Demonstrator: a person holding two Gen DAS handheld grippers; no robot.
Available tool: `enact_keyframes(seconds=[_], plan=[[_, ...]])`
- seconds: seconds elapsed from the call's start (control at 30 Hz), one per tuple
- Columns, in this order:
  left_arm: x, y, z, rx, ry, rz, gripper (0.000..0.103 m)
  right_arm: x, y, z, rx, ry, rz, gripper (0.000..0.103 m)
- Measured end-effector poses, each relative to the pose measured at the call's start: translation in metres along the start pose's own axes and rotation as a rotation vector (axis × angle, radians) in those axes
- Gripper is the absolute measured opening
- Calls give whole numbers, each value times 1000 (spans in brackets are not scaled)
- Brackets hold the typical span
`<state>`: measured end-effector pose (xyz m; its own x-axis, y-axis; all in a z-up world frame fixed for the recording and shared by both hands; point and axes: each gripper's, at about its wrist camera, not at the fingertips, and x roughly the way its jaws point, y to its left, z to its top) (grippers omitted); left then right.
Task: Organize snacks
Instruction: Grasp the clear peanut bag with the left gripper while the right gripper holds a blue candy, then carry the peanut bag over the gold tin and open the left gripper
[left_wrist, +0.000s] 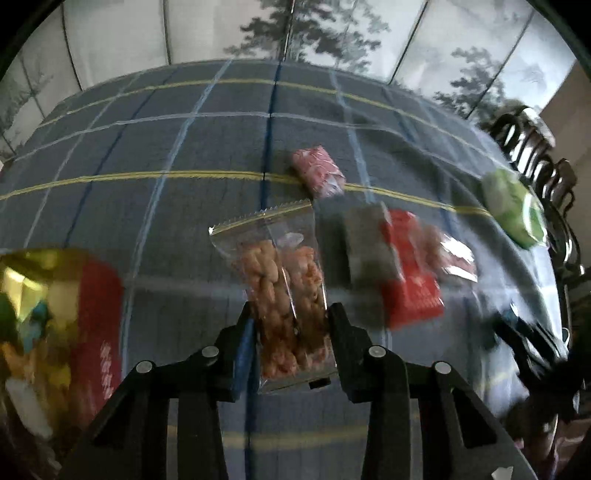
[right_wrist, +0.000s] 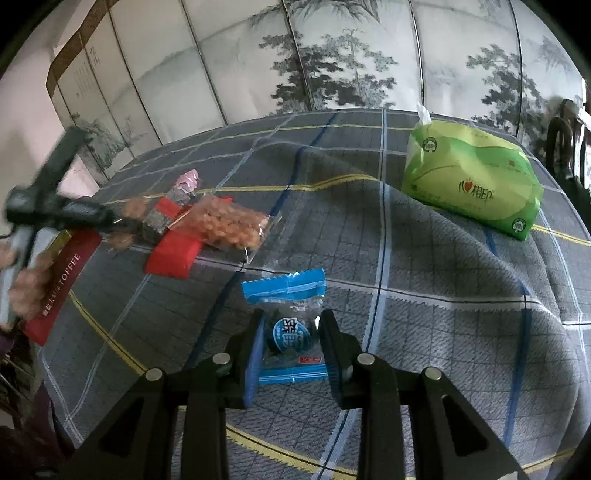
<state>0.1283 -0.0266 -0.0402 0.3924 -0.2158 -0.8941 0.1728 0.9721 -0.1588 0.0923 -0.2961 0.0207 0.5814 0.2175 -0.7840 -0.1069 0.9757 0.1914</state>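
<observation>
A matt woven checked cloth (right_wrist: 424, 266) covers the table. The peanut packet (left_wrist: 280, 280) is clear glossy plastic film, as is the blue-ended candy wrapper (right_wrist: 286, 295). The green tissue pack (right_wrist: 469, 184) looks soft, slightly shiny plastic. Both grippers are matt black plastic with metal pins.

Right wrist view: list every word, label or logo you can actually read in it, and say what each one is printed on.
"TOFFEE": white capitals on the red toffee box; the small characters before it are too small to read.
Green tissue pack: red brand characters and round logos, not legible.
Blue-wrapped snack in the right gripper: round label with white characters, unreadable.
Red packet: no print visible.
</observation>
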Motion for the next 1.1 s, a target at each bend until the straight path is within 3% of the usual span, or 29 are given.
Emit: enact_keyframes(seconds=[0.17,0.53,1.1], plan=[[-39,8,-25,-4,-43,-25,35,3,2,0,0,3,-14,31],[-104,49,-59,-25,-143,85,35,4,7,-1,-11,4,-35,31],[-90,142,-44,-59,-181,282,35,5,12,-2,-36,8,-78,30]])
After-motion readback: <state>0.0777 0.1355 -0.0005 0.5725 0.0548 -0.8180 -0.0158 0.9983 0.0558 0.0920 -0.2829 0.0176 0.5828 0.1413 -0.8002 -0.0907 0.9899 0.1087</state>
